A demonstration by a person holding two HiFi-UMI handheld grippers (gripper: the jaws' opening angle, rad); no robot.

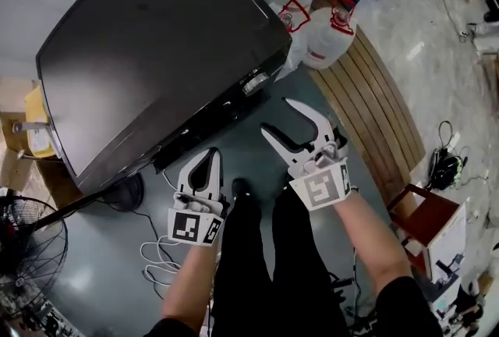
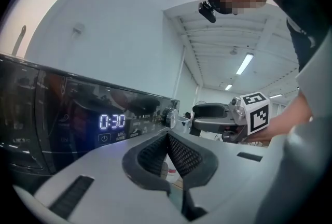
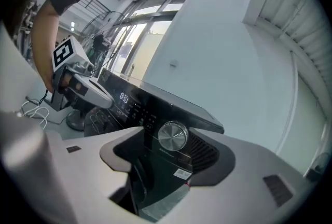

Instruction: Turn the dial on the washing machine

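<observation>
The washing machine (image 1: 156, 47) has a dark glossy top and a black control panel along its front. Its silver dial (image 1: 255, 82) sits near the panel's right end. My right gripper (image 1: 282, 117) is open in front of the panel, a little short of the dial. In the right gripper view the dial (image 3: 172, 136) shows between the spread jaws, untouched. My left gripper (image 1: 204, 164) hangs lower and to the left, shut on nothing. In the left gripper view the display (image 2: 112, 121) reads 0:30, with the dial (image 2: 168, 117) to its right.
Clear water jugs (image 1: 331, 31) with red handles stand behind the machine's right corner, beside a slatted wooden platform (image 1: 374, 94). A floor fan (image 1: 27, 250) is at the lower left. A white cable (image 1: 156, 257) lies on the floor. A brown box (image 1: 421, 214) is at the right.
</observation>
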